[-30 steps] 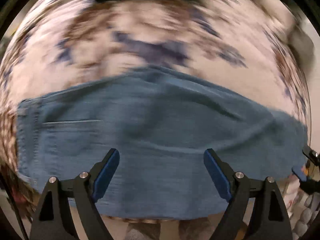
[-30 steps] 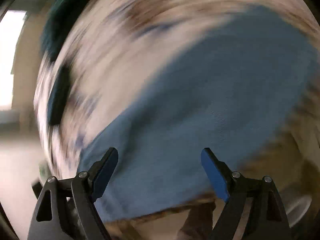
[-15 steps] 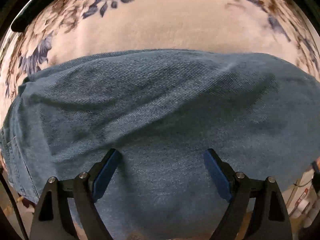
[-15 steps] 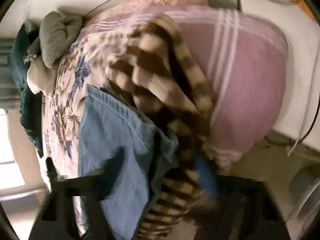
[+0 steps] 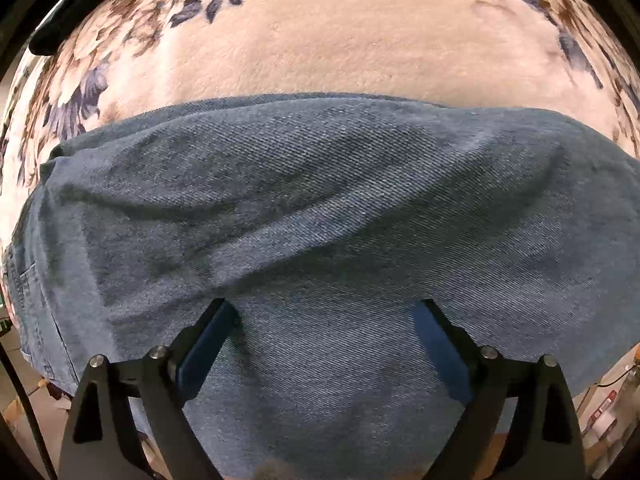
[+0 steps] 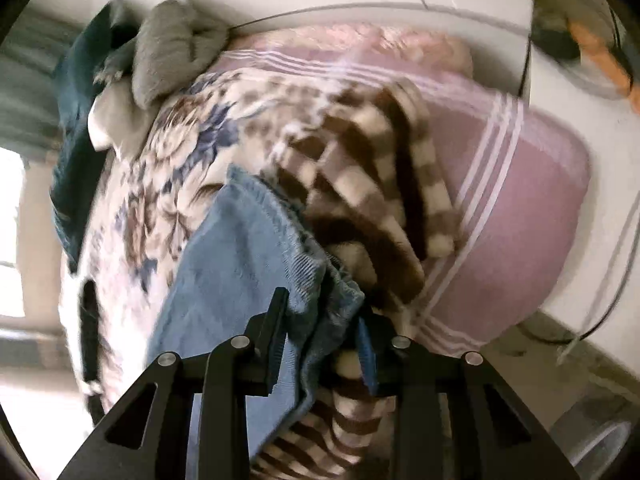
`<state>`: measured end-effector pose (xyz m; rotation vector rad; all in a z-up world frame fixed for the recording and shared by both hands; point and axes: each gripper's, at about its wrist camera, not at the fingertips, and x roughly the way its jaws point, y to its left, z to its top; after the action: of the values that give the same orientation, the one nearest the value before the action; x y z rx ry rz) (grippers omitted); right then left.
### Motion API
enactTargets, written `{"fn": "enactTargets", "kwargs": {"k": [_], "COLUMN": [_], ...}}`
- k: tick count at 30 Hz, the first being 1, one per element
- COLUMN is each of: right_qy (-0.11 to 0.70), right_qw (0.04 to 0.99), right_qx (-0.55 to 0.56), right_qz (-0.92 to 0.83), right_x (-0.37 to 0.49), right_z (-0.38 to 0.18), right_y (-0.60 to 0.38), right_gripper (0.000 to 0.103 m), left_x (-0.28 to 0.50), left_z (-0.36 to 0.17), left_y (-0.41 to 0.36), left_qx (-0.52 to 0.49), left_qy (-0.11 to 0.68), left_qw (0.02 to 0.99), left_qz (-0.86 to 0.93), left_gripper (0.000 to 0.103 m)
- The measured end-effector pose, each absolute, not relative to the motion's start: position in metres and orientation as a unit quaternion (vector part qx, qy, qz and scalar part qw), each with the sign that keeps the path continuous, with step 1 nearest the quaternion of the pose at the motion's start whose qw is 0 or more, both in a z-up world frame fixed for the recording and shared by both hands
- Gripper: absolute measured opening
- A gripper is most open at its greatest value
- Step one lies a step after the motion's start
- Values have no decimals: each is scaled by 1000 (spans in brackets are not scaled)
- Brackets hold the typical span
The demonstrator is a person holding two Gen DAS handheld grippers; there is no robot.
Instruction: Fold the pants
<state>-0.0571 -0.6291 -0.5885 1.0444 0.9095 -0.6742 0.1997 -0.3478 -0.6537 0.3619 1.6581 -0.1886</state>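
The blue denim pants [image 5: 328, 216] lie folded on a floral blanket [image 5: 320, 36] and fill the left wrist view. My left gripper [image 5: 324, 320] is open, its fingers spread wide just above the denim, holding nothing. In the right wrist view the pants [image 6: 236, 276] lie along the blanket's edge, and my right gripper [image 6: 322, 320] has its jaws partly closed around the bunched hem end of the pants.
A brown checked blanket [image 6: 372, 168] and a pink striped cover [image 6: 520, 184] lie beside the pants. A grey garment [image 6: 172, 52] and a dark teal cloth [image 6: 76, 92] sit at the far end. The floor [image 6: 560, 392] with cables lies to the right.
My left gripper has dropped closer to the denim and stays open. My right gripper has swung round to the pants' end and narrowed its jaws around the bunched hem.
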Motion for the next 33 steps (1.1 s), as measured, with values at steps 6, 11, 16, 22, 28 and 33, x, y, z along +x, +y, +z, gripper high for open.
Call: {"fn": "enactTargets", "kwargs": {"k": [6,11,16,22,28,33], "right_qy": [421,425,391,375,381,361], "right_qw": [726,694,669,681,672,704], "right_qx": [472,500,566,591,585,555], "right_qz": [-270,-295,-282,-213,-247,-256], "right_x": [-49,-46,-42,-24,-11,1], "right_z": [-579,-611,-645,-650,-657,-604], "right_y": [-613,-637,-656,-650,-645,-627], "right_gripper": [35,35,36,50,11,8], "left_x": [196,196,194,199,201,209], "left_z": [-656,-655,-660,-672,-671,-654], "left_y": [-343,-343,-333,-321,-321,-305], "left_qx": [159,159,158,133,133,150], "left_qy": [733,732,732,736,739,718], "left_qw": [657,657,658,659,655,677], "left_qz": [-80,-80,-80,-81,-82,-55], "left_gripper": [97,97,101,103,103,103]}}
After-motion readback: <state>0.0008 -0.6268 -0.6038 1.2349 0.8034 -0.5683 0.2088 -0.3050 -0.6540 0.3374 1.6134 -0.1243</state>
